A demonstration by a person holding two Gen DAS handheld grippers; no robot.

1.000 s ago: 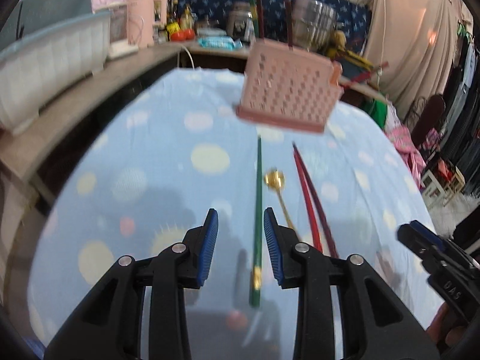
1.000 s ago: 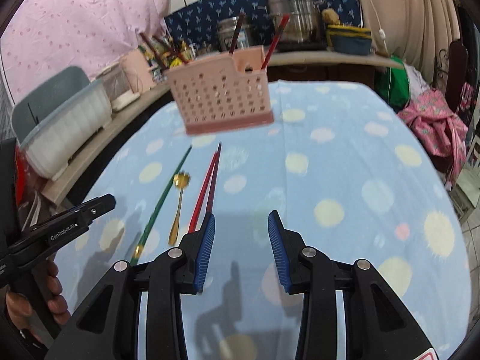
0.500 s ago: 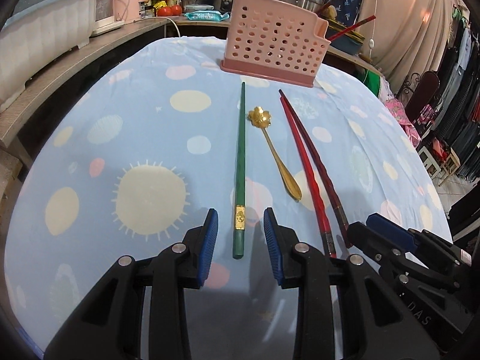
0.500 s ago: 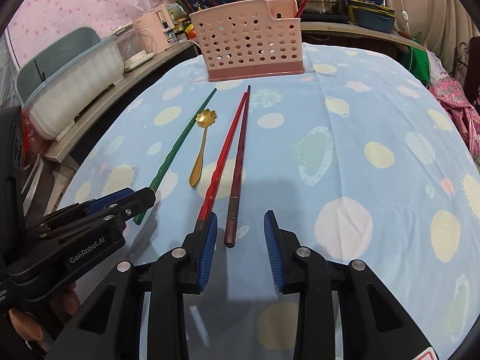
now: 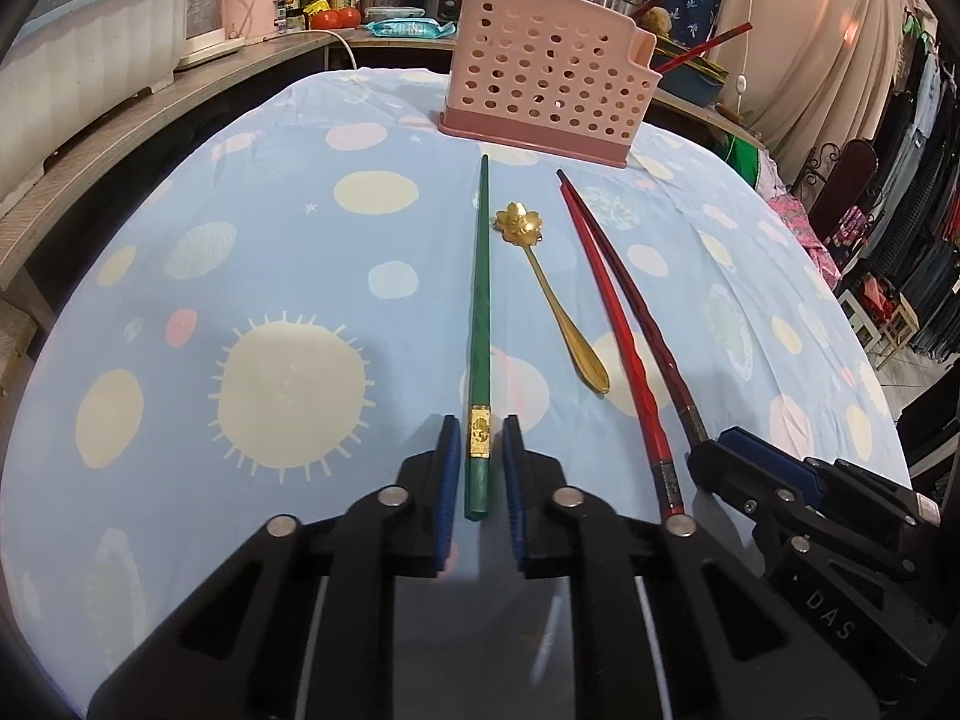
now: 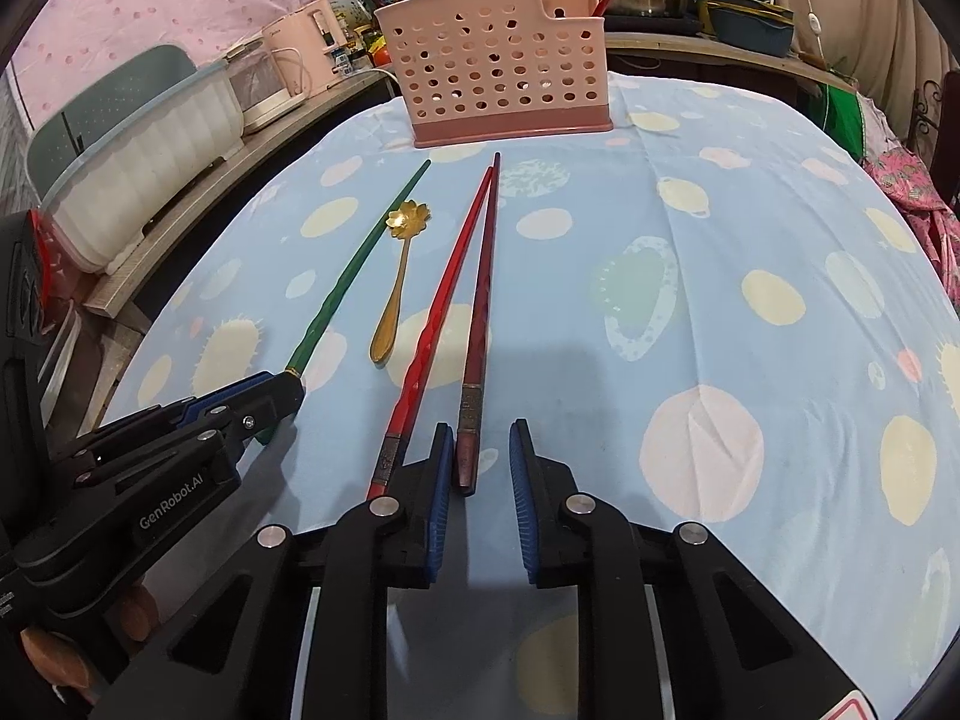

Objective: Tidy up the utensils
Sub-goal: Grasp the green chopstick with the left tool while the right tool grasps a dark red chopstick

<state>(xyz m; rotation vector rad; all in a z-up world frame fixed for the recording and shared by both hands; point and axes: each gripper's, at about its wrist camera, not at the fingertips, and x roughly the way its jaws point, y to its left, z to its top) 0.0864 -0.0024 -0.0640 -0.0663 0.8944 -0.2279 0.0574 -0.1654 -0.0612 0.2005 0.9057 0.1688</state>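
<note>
Left claw (image 5: 482,468), marked "GenRobot.AI", closing round green chopstick (image 5: 480,324); right claw (image 6: 478,468) closing round maroon chopstick (image 6: 480,312).

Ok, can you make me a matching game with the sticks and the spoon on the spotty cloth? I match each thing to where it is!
Things:
1. green chopstick
2. gold spoon
3. dark red chopstick
4. pink basket

Places:
A. between the right gripper fingers
B. standing at the far end of the cloth
C. between the left gripper fingers
D. lying between the green and red sticks

Pairs: 1-C, 2-D, 3-A, 4-B
</note>
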